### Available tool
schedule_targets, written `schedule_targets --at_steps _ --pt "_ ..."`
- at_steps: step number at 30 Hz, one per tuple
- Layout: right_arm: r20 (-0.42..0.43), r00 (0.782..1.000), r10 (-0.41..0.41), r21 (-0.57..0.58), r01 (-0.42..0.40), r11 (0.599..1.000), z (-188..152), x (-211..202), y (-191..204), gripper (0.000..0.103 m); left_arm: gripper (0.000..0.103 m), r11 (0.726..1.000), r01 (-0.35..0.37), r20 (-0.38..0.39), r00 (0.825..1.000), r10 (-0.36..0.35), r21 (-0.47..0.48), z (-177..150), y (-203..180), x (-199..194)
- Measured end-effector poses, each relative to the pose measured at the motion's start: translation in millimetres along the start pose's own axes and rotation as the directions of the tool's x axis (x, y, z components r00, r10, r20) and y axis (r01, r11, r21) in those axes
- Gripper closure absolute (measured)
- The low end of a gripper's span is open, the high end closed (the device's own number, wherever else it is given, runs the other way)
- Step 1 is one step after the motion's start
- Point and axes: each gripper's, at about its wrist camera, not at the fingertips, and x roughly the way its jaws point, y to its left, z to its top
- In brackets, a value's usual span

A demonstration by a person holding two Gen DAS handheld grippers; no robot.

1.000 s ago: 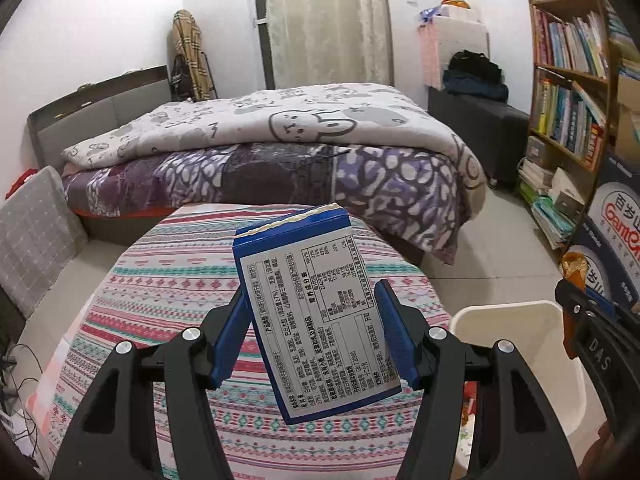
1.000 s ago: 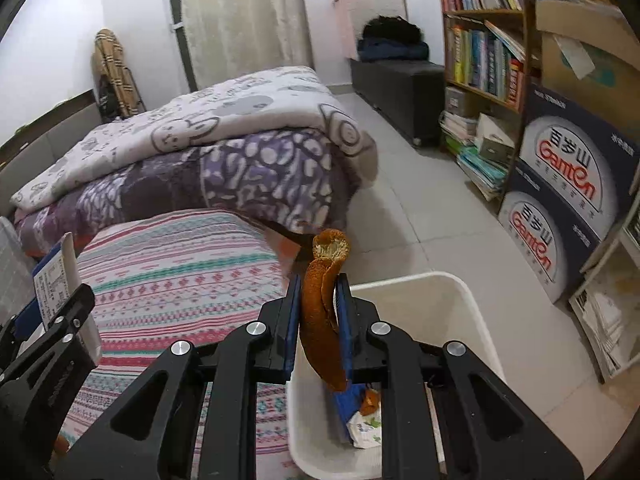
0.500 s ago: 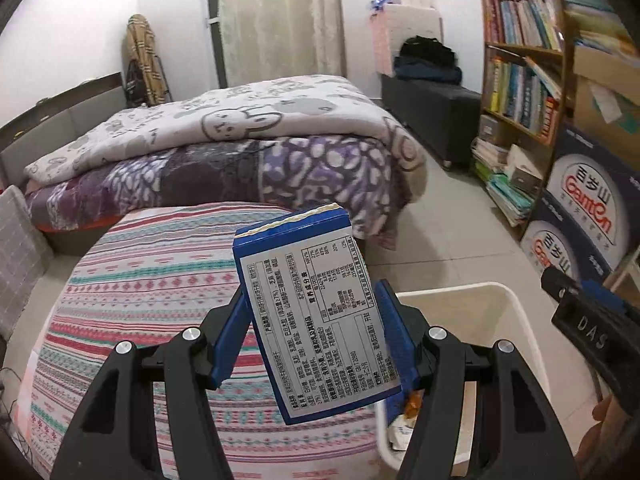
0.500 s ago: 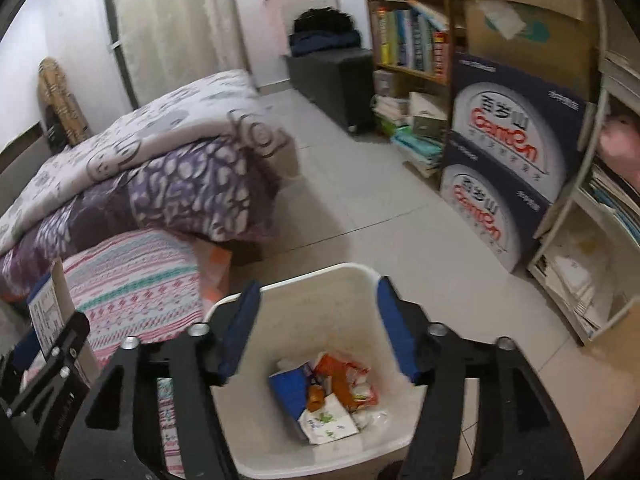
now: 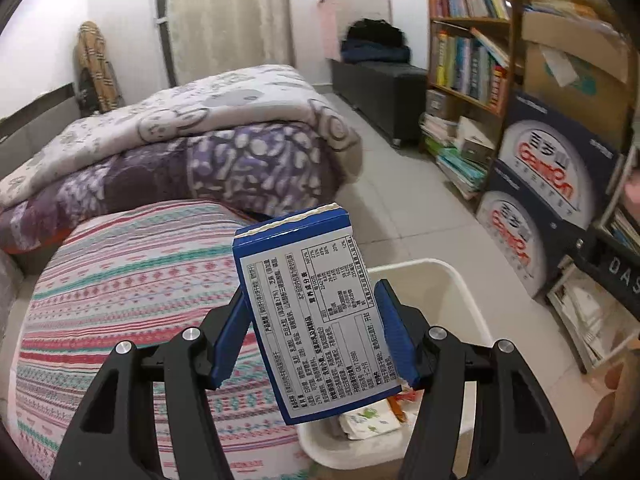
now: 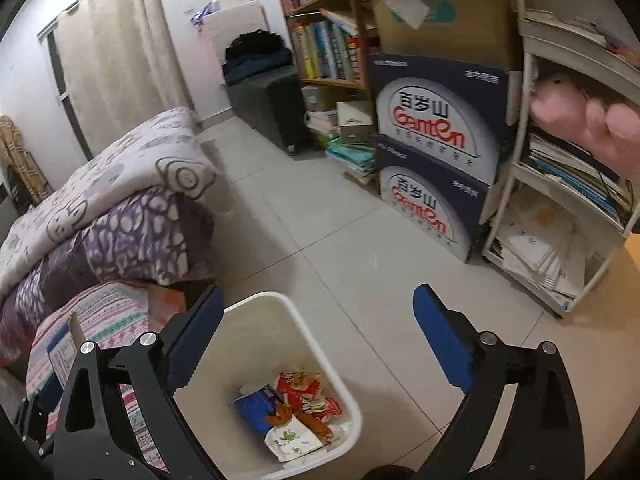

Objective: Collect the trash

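My left gripper is shut on a blue and white snack box, held upright above the edge of the striped round table and the near rim of the white trash bin. The box also shows at the left of the right wrist view. My right gripper is open and empty above the white trash bin. Inside the bin lie several wrappers, an orange peel and a blue packet.
A bed with purple and grey quilts stands behind the table. Blue water cartons, a bookshelf and a white rack of papers line the right side. Tiled floor lies between bed and shelves.
My right gripper opened and dropped the orange peel into the bin, then swung right. My left gripper carried the box rightward towards the bin.
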Motion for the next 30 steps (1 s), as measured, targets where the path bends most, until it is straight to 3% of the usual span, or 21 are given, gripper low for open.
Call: schedule_targets --at_steps 7,16,21,24,26,30 --pt "0.007 1.0 -0.005 0.035 0.004 0.999 1.4 -4.9 -11.6 0.008 0.034 0.997 0.065 -0.001 0.998 -0.065 0.052 -0.5 -17.6 -2.3" --pt "0.076 0.997 0.009 -0.042 -0.006 0.999 -2.9 -27.3 7.5 0.007 0.025 0.998 0.062 0.025 0.998 -0.063 0.032 1.8 -1.9 -21.4" --pt "0.143 0.99 0.003 -0.091 0.01 0.996 -7.5 -43.6 19.4 0.007 0.018 0.999 -0.037 0.086 0.996 0.037 0.0 -4.2 18.0 -37.7" --pt "0.169 0.985 0.01 -0.108 0.009 0.994 -12.0 -54.1 26.8 0.007 0.008 0.993 -0.108 0.15 0.982 0.112 -0.039 -7.6 35.2 -53.2" --pt "0.181 0.983 0.022 -0.116 -0.001 0.993 -15.7 -60.1 32.6 0.007 0.007 0.987 -0.151 0.181 0.97 0.16 -0.062 -10.2 45.9 -62.7" --pt "0.211 0.976 0.057 -0.162 -0.023 0.986 -32.8 -71.5 47.7 0.007 0.007 0.973 -0.204 0.171 0.961 0.22 -0.104 -16.8 65.4 -71.9"
